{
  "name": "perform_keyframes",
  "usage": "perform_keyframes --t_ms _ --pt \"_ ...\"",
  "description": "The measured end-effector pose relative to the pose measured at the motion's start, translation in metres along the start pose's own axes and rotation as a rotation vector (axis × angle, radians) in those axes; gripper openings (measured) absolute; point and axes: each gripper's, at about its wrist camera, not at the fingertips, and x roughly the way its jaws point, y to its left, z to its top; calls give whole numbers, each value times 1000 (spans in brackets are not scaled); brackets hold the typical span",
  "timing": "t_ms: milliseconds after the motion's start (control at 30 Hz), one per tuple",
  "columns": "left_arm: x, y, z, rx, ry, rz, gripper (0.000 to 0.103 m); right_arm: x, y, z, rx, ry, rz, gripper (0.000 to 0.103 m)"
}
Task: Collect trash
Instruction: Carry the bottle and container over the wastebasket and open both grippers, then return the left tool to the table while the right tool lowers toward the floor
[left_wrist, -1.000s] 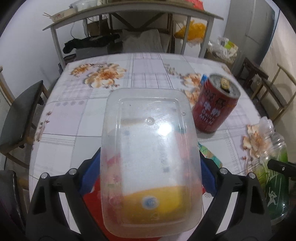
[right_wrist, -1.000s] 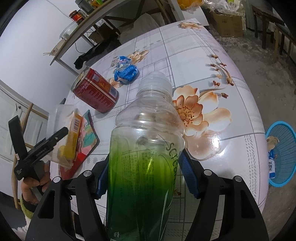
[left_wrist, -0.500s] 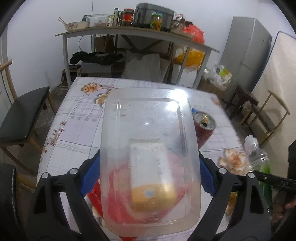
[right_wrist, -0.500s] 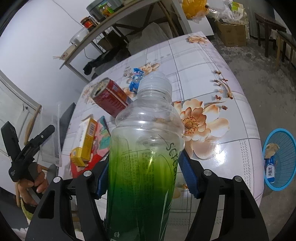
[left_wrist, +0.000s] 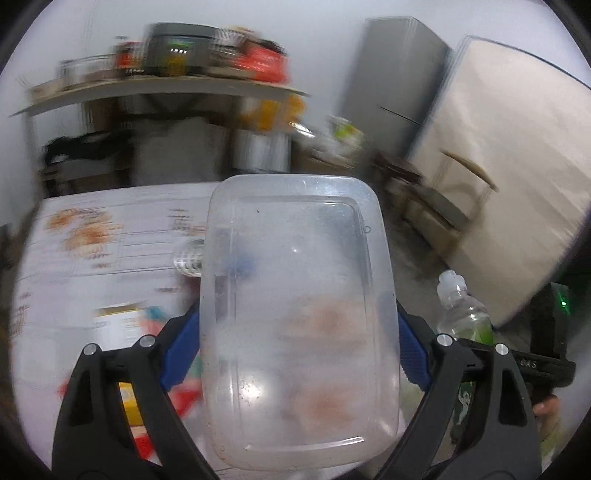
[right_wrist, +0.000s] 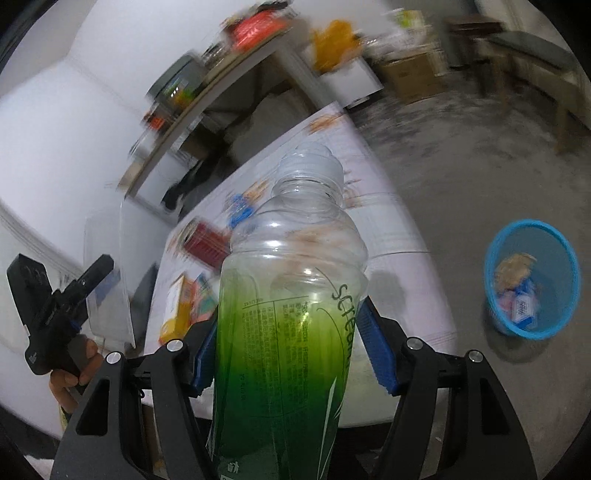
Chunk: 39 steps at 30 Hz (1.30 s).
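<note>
While held aloft, clear container (left_wrist: 299, 317) in left gripper (left_wrist: 297, 336), green bottle (right_wrist: 288, 314) in right gripper (right_wrist: 291, 350)

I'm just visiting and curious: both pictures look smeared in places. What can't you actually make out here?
- Left wrist view: shelf items blurred by motion; the clear plastic container hides the table behind it.
- Right wrist view: red can and boxes blurred; the green bottle base is cut off by the bottom edge; blue basket contents too small to identify.

Grey fridge (left_wrist: 391, 85) beside cluttered shelf (left_wrist: 159, 86), behind floral table (left_wrist: 110, 251).
</note>
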Motion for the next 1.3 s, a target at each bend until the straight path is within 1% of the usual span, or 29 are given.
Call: perform_keyframes --t_ms 33,67,100,167,200,267,300,400,467,567,600,667,767,833,867,900,933,1033,1167,1300 --pt "16 -22 3 29 32 -48 86 -12 -16 0 36 -24 -17 66" --pt "25 -33 3 44 51 -71 86 -29 -41 0 91 -54 -38 66" --pt "37 -47 4 63 78 -100 86 -38 -57 -1 129 -71 -51 66" --pt "68 -81 4 100 156 -176 86 -61 -100 -7 234 -108 -87 66" --pt "79 -92 2 110 184 -199 86 -67 -114 -11 268 -117 -97 66" --pt "112 -124 -3 133 275 -253 86 -75 -145 -22 343 -128 -116 66" --pt "123 -134 -6 143 304 -271 86 -76 -164 -29 393 -127 -119 66" --pt "170 -171 -21 177 427 -299 86 -65 -207 -45 526 -102 -83 66" --pt "205 -194 -39 197 522 -300 86 -53 -231 -52 600 -80 -58 66" --pt "246 -219 -60 225 618 -292 86 -26 -261 -59 701 -45 -14 66" --pt "255 -227 -67 234 637 -287 86 -16 -271 -59 735 -36 6 66" --pt "273 -241 -74 248 664 -284 87 0 -288 -52 777 -23 33 66" --pt "302 -264 -71 244 670 -300 90 24 -320 -28 814 -22 47 67" --pt "321 -275 -66 231 661 -312 91 43 -345 -10 826 -26 19 71" --pt "330 -284 -69 228 661 -308 91 48 -354 -6 837 -27 -5 73" --pt "338 -286 -68 218 664 -289 91 55 -365 -2 854 -31 -43 73" --pt "348 -287 -69 194 665 -272 91 60 -371 -2 862 -31 -55 73" --pt "358 -278 -70 142 668 -288 91 74 -381 -13 884 -17 -50 73" --pt "359 -274 -76 167 666 -303 91 81 -380 -36 883 13 -52 73" --pt "359 -272 -78 161 673 -317 91 75 -382 -55 894 8 -46 73"
